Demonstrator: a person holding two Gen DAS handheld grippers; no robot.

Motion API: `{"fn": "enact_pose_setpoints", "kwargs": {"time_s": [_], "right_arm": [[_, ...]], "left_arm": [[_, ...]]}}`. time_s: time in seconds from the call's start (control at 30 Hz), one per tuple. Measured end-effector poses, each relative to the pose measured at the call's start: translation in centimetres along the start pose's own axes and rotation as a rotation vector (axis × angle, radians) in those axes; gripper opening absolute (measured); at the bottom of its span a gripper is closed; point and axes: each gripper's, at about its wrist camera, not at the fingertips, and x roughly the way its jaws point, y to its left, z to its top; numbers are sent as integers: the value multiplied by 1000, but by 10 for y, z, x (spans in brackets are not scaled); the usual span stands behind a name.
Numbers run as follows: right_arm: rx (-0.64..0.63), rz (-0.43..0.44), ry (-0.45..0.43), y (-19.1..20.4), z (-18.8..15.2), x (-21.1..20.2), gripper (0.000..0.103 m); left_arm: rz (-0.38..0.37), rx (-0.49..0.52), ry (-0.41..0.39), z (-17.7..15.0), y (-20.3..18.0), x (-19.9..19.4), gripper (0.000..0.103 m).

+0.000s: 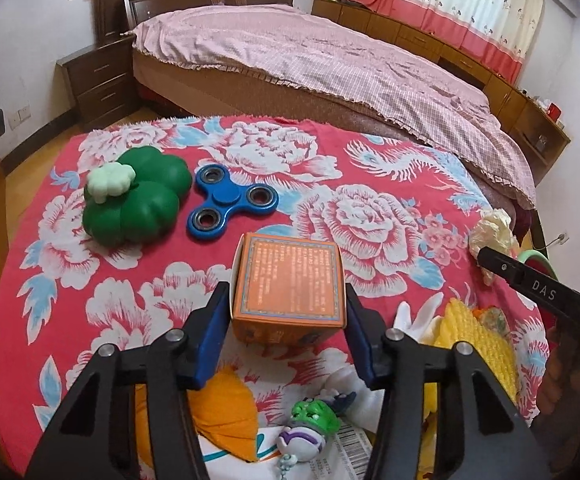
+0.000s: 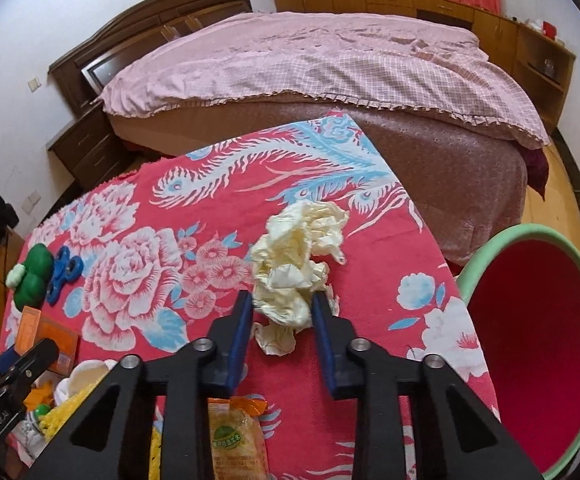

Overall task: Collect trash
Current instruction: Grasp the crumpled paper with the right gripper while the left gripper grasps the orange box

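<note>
An orange cardboard box (image 1: 288,280) stands on the red flowered cloth (image 1: 369,184) between the blue pads of my left gripper (image 1: 288,304); the pads sit against its two sides. A crumpled cream tissue wad (image 2: 295,256) lies on the cloth, and my right gripper (image 2: 282,304) is closed around its near part. The wad also shows in the left wrist view (image 1: 491,228), with the right gripper's black finger (image 1: 537,286) in front of it. The box shows in the right wrist view (image 2: 46,340) at the far left.
A green bin with a red inside (image 2: 537,340) stands off the table's right edge. A green pumpkin toy (image 1: 134,196), a blue fidget spinner (image 1: 230,200), a green-headed figurine (image 1: 309,424), yellow knitted cloth (image 1: 477,344) and an orange snack packet (image 2: 236,436) lie on the table. A bed (image 1: 329,56) stands behind.
</note>
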Motion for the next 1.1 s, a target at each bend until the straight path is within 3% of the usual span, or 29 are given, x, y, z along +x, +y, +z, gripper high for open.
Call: {"fn": "enact_pose_setpoints", "kwargs": {"time_s": [0.2, 0.8, 1.1], "right_arm": [[-14, 14, -35, 1, -2, -17, 17], [-10, 51, -211, -11, -28, -126, 16], [20, 31, -254, -36, -43, -159, 16]], "left_arm": [[-10, 13, -30, 1, -6, -17, 54], [-60, 74, -153, -6, -43, -90, 54], [-97, 123, -182, -12, -77, -114, 54]]}}
